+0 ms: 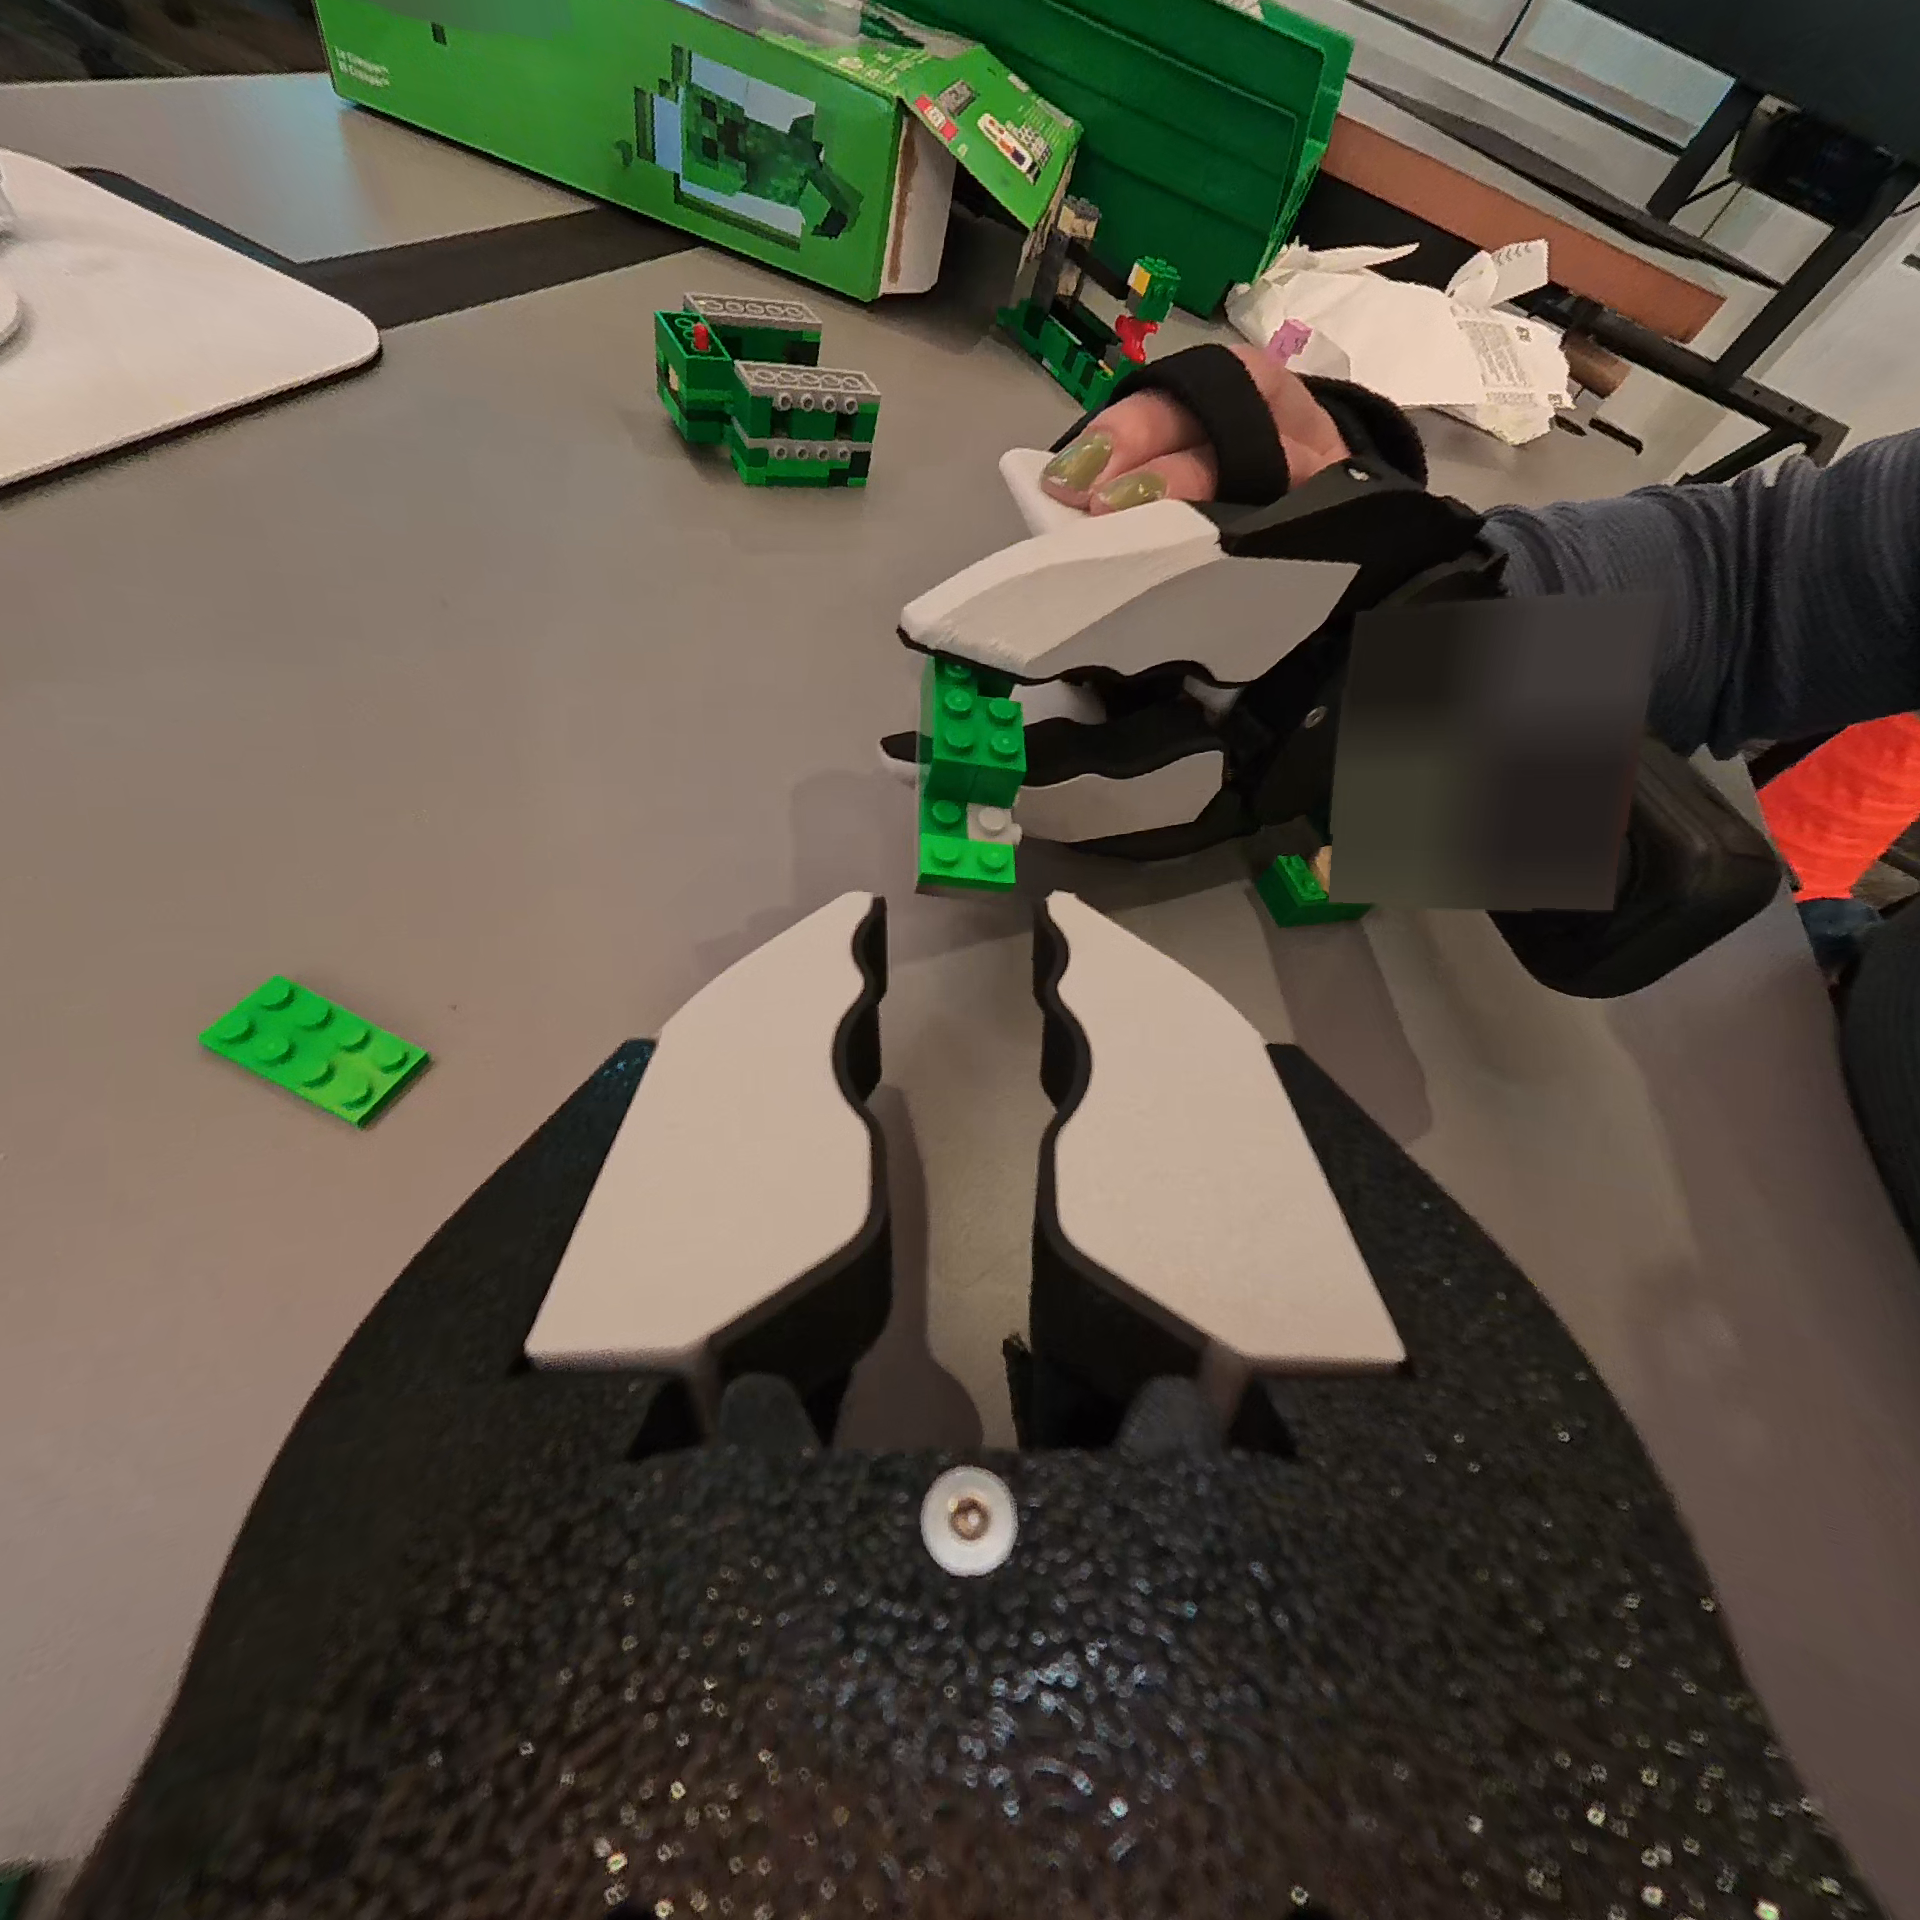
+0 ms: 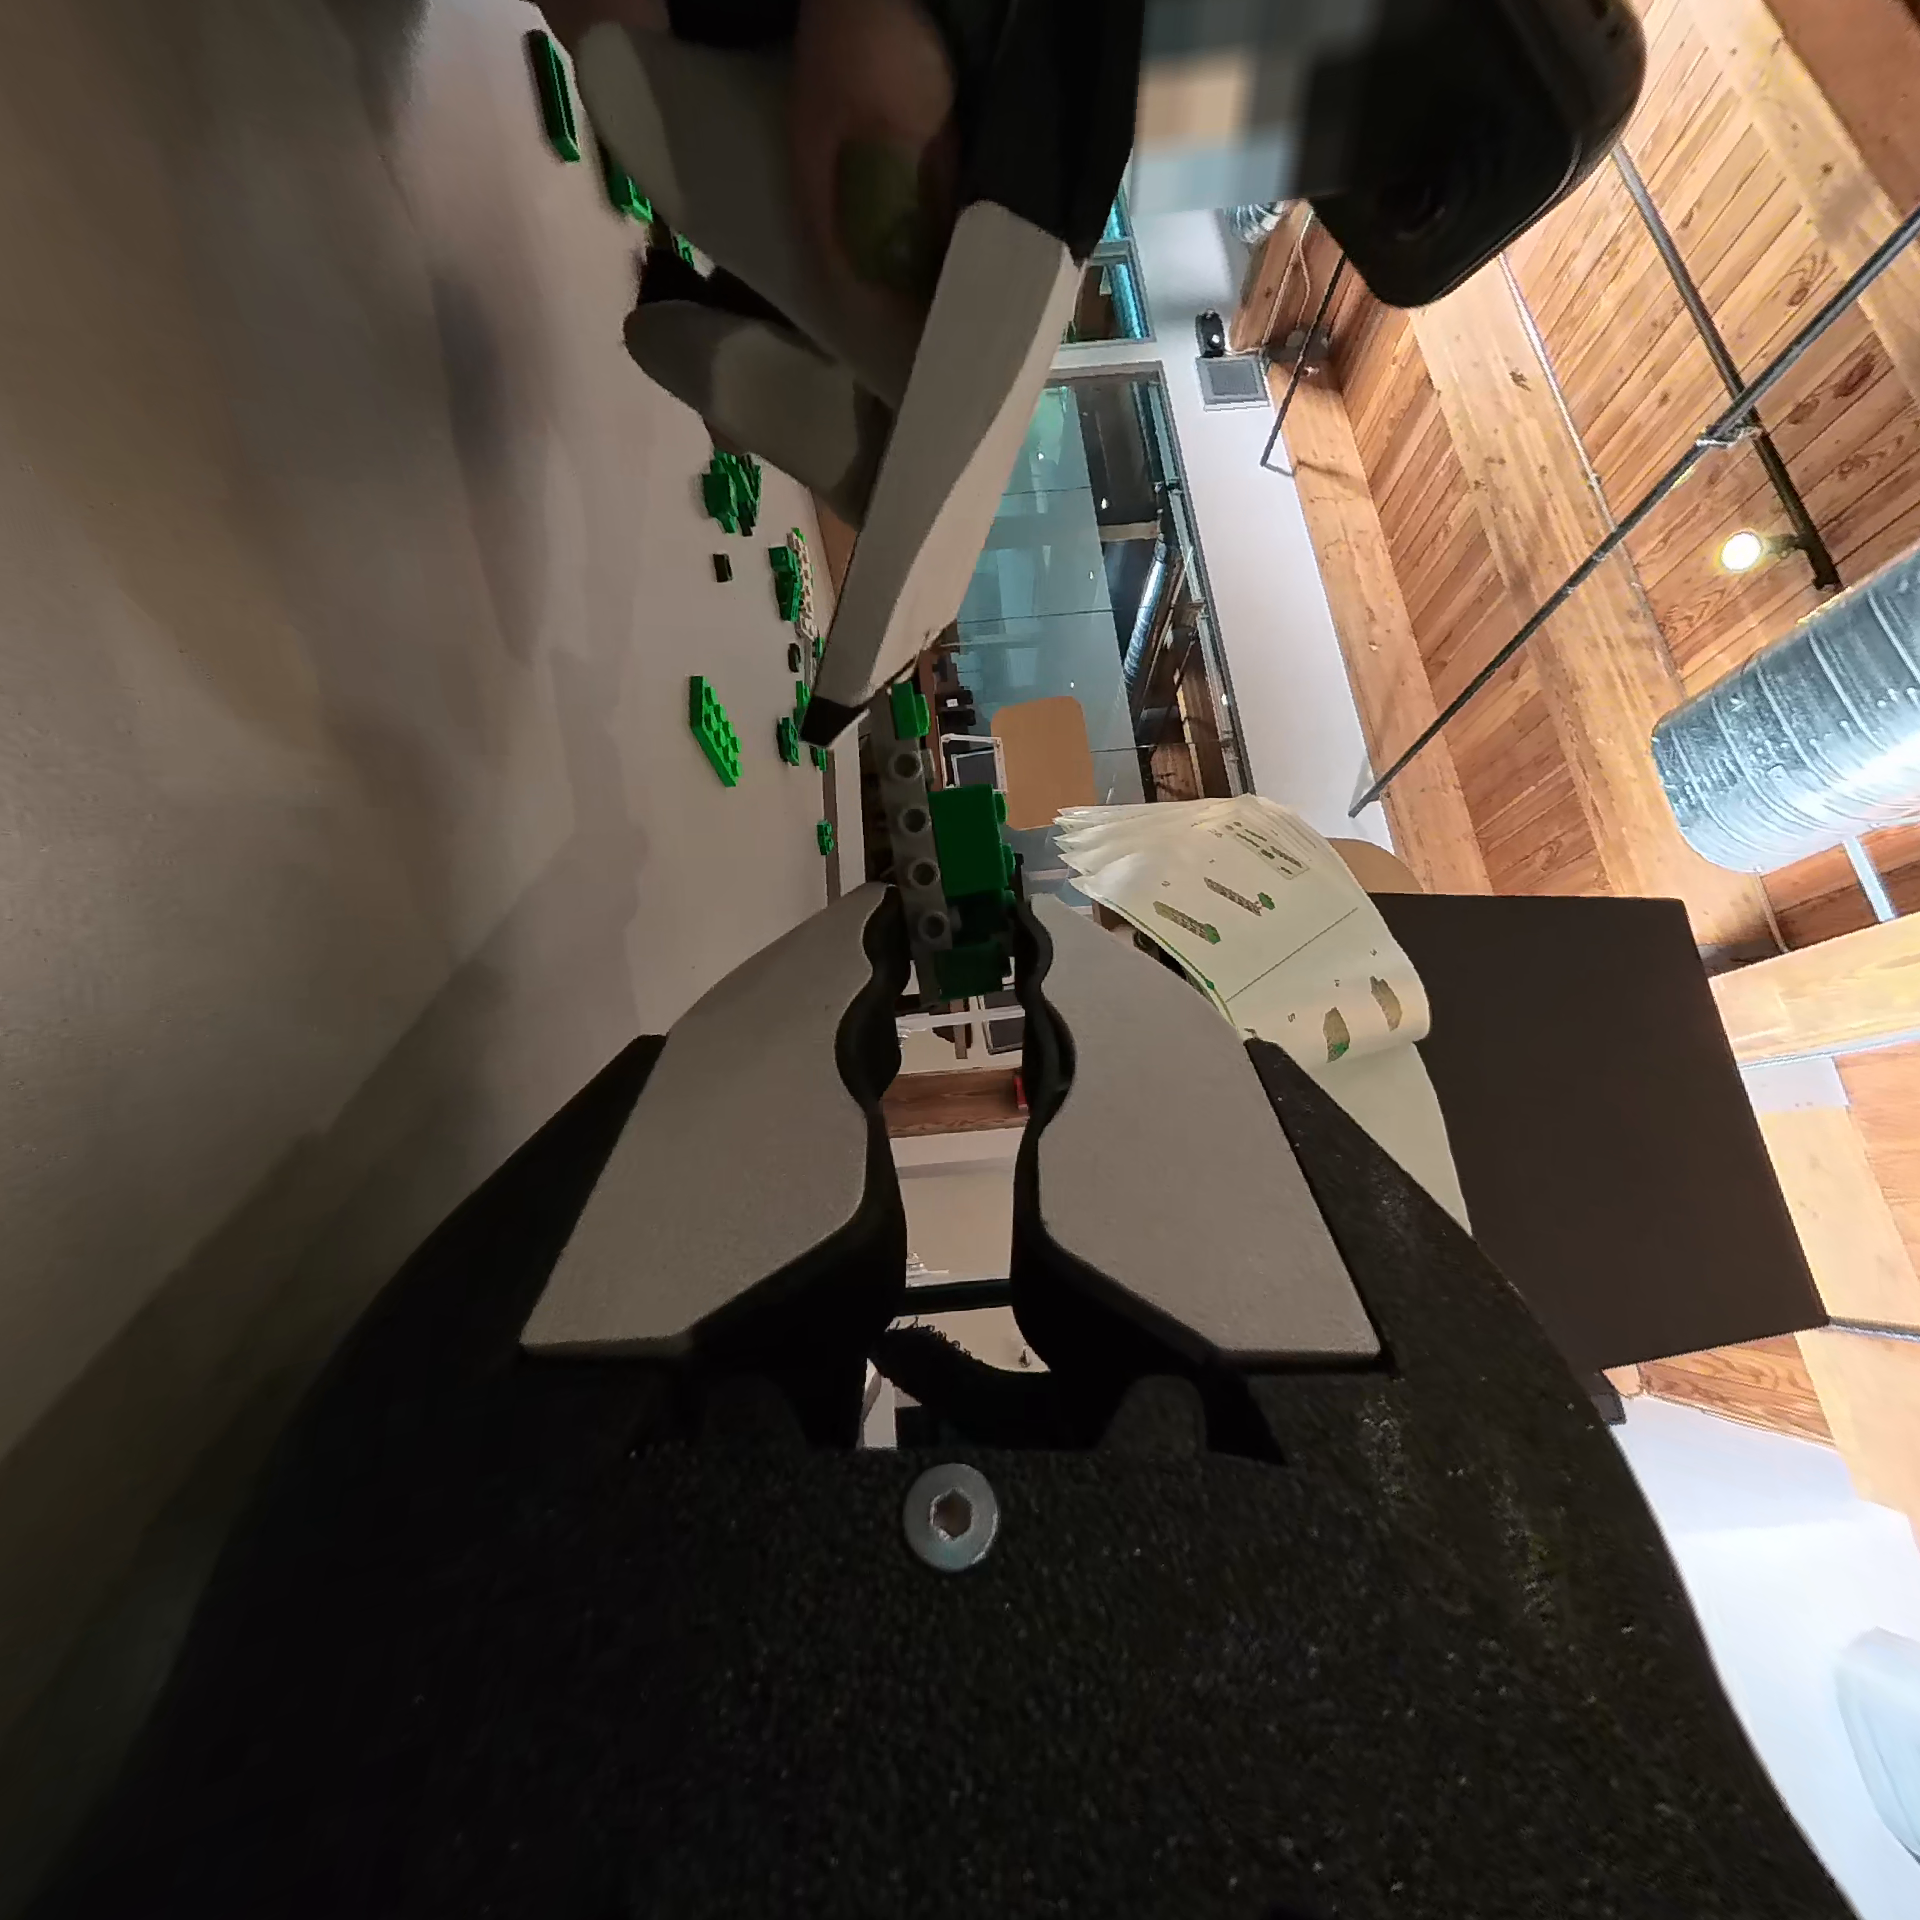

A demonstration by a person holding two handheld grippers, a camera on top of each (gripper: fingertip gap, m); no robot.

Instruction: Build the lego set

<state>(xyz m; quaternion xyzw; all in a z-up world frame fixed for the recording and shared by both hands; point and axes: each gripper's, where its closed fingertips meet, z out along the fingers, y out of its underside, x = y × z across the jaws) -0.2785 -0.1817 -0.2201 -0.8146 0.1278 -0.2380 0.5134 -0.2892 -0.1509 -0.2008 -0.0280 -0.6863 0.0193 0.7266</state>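
Observation:
My right gripper (image 2: pixel 956 914) is shut on a small green and grey Lego assembly (image 2: pixel 961 831), turned on its side above the table. In the left wrist view the right gripper (image 1: pixel 914 691) comes in from the right, holding the assembly (image 1: pixel 971 769) upright with its lower end near the grey table (image 1: pixel 468 727). My left gripper (image 1: pixel 961 914) is open and empty, its tips just below and in front of the assembly. One of the left gripper's fingers (image 2: pixel 935 468) shows close above the assembly in the right wrist view.
A flat green plate (image 1: pixel 312 1049) lies at the left. A green and grey partial build (image 1: pixel 769 395), the green box (image 1: pixel 644 135), another small build (image 1: pixel 1091 322) and white paper bags (image 1: pixel 1403 322) sit farther back. An instruction booklet (image 2: pixel 1247 914) and loose green pieces (image 2: pixel 717 727) show in the right wrist view. Both grippers' tips are close together, under 4 cm apart. From the left gripper's tips to the flat green plate (image 1: pixel 312 1049) is close to 10 cm.

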